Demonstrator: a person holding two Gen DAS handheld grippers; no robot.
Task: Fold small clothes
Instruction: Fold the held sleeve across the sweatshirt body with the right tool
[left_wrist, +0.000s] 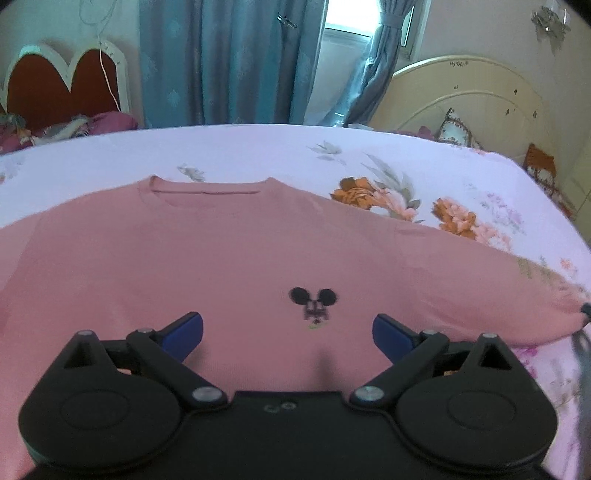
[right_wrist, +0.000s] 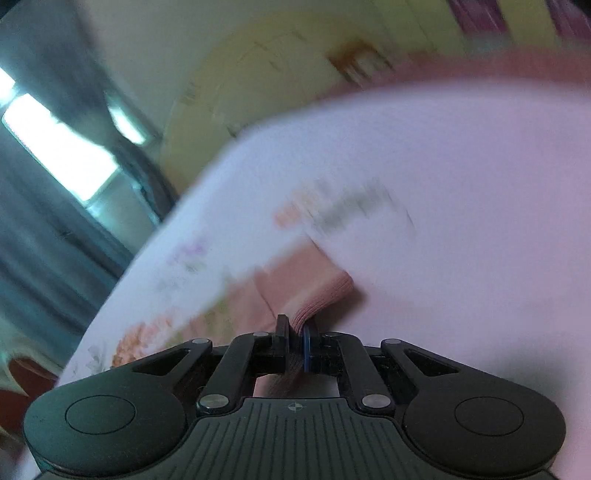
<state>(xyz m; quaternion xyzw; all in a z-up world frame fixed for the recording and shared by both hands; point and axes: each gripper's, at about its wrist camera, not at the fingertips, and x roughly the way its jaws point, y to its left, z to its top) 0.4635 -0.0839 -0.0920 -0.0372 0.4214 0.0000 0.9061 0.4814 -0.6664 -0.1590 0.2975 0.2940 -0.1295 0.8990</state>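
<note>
Spread flat, front up, on the white floral-print bed sheet (left_wrist: 258, 147): a pink knit sweater with a small black mouse-head emblem (left_wrist: 184, 258), neckline toward the far edge.

At far left beyond the bed, a red heart-shaped headboard (left_wrist: 62, 83); next to it, blue-grey curtains (left_wrist: 229, 59); at right, a cream arched headboard (left_wrist: 472, 99).

Left tool (left_wrist: 288, 334) level and low over the sweater's lower front, pointing toward the collar, blue-padded fingers (left_wrist: 186, 332) spread wide, nothing between them, emblem just ahead of the gap.

Right tool (right_wrist: 295, 341) rolled sideways, bed edge running diagonally in a blurred view, fingers pinched tight on the ribbed pink sleeve cuff (right_wrist: 314, 291); sleeve trailing away over the sheet.
</note>
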